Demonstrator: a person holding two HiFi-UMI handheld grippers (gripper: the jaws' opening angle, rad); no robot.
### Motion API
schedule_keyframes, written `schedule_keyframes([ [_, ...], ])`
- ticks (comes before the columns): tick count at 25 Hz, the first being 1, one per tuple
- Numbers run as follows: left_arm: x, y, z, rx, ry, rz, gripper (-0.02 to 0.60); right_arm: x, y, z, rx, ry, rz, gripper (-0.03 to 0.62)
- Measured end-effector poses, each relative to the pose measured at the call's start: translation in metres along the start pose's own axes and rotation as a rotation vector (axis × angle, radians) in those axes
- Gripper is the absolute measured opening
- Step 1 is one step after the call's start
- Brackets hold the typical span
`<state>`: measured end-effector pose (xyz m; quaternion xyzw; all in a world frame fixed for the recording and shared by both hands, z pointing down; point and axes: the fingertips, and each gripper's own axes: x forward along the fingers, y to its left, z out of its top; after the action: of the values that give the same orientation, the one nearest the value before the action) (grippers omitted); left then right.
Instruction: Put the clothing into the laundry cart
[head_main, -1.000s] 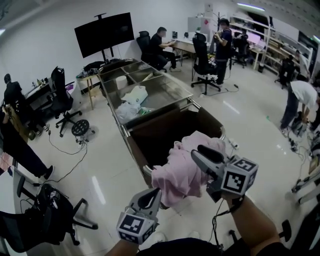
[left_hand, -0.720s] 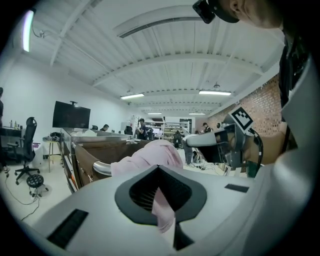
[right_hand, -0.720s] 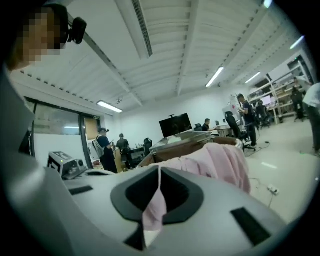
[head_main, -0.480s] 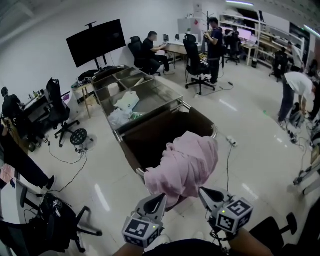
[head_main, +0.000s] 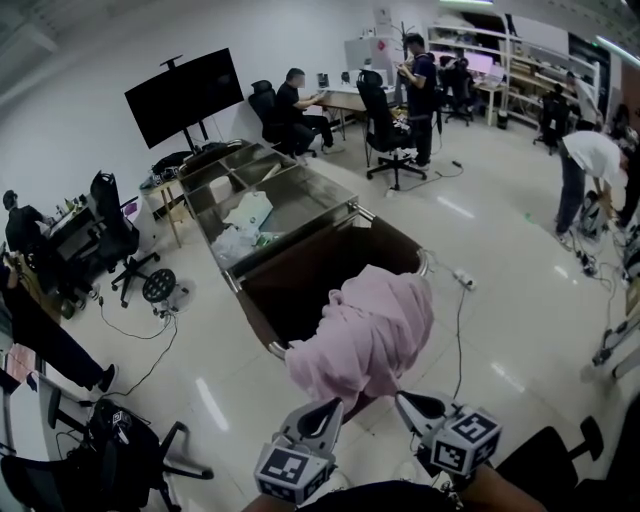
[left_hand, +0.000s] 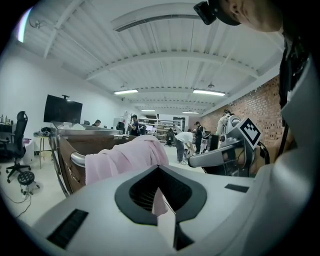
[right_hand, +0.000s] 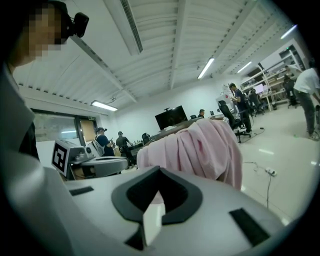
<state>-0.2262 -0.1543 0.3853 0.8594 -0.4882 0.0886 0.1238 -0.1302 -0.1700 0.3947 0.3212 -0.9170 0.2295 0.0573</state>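
Observation:
A pink garment (head_main: 365, 335) lies heaped over the near rim of the brown laundry cart (head_main: 300, 285), part of it hanging down the outside. My left gripper (head_main: 333, 404) and right gripper (head_main: 400, 398) are low in the head view, just short of the garment and apart from it, both shut with nothing between the jaws. In the left gripper view the pink garment (left_hand: 125, 155) drapes over the cart's rail (left_hand: 77, 159) beyond the shut gripper (left_hand: 158, 166). From the right gripper view, the garment (right_hand: 200, 147) hangs ahead of the shut gripper (right_hand: 159, 168).
Behind the cart stands a steel sorting table (head_main: 300, 195) with white bundles (head_main: 248, 212). A black screen (head_main: 183, 97) is at the back left. Office chairs (head_main: 112, 222) and a black chair (head_main: 110, 440) stand to the left. People work at desks at the back. A power strip (head_main: 462, 278) lies right of the cart.
Both grippers have pulled back toward me, away from the pink garment. The right gripper let the garment go and shut. The garment now rests on the cart's near rim.

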Motion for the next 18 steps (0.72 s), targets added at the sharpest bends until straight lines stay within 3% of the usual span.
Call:
schedule_keyframes([
  [18,-0.006,-0.006,0.003,0.022,-0.009,0.001,0.000,-0.004,0.004,0.012,0.002,-0.016,0.004,0.011],
])
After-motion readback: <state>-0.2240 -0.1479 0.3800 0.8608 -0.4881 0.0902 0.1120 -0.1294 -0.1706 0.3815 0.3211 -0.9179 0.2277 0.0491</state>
